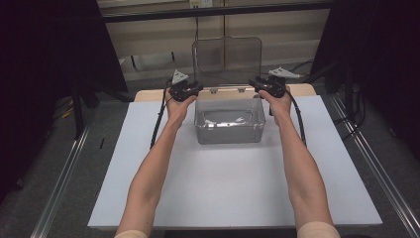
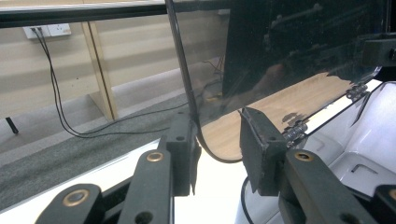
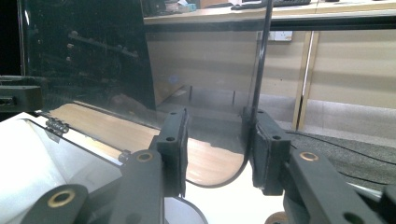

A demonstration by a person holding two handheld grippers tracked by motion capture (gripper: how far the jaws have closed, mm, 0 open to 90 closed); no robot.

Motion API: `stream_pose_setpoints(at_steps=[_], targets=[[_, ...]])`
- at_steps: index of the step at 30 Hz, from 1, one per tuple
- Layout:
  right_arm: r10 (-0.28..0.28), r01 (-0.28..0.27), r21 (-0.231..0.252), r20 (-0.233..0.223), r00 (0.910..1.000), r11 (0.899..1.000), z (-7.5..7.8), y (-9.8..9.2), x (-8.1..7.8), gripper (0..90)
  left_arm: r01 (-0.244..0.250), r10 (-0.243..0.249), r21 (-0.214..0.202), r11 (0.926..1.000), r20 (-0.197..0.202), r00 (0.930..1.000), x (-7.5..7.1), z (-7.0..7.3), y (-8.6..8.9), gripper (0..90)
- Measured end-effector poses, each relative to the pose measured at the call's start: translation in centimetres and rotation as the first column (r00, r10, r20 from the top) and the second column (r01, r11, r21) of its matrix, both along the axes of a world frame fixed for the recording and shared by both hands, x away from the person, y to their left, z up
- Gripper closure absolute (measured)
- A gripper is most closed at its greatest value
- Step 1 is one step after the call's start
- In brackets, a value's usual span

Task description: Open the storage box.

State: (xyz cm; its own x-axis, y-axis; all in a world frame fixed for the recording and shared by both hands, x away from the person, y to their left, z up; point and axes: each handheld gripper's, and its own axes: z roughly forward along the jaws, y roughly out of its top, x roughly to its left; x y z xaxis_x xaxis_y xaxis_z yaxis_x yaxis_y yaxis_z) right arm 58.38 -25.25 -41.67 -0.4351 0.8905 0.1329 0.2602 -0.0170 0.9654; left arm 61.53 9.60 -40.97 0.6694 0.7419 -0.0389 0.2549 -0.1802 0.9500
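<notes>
Lid [image 1: 227, 53] of the clear plastic box [image 1: 229, 120] stands upright on its hinges [image 1: 227, 90] at the box's far rim. Left gripper [image 1: 187, 90] and right gripper [image 1: 269, 87] sit at the lid's lower corners, jaws parted around its edges, gripping nothing. If closing is intended, both should probably guide the lid down evenly toward the box, avoiding twist at the hinges.
</notes>
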Motion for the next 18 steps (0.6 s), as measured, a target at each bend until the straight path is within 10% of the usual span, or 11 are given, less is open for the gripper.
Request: stream_pose_setpoints(at_steps=[18], targets=[[0.014, -0.013, 0.032, -0.032, 0.9994, 0.999, -0.02, -0.02, 0.04, 56.6, -0.002, 0.002, 0.000, 1.0000, -0.017, 0.9999, 0.00, -0.07, -0.12, 63.4]])
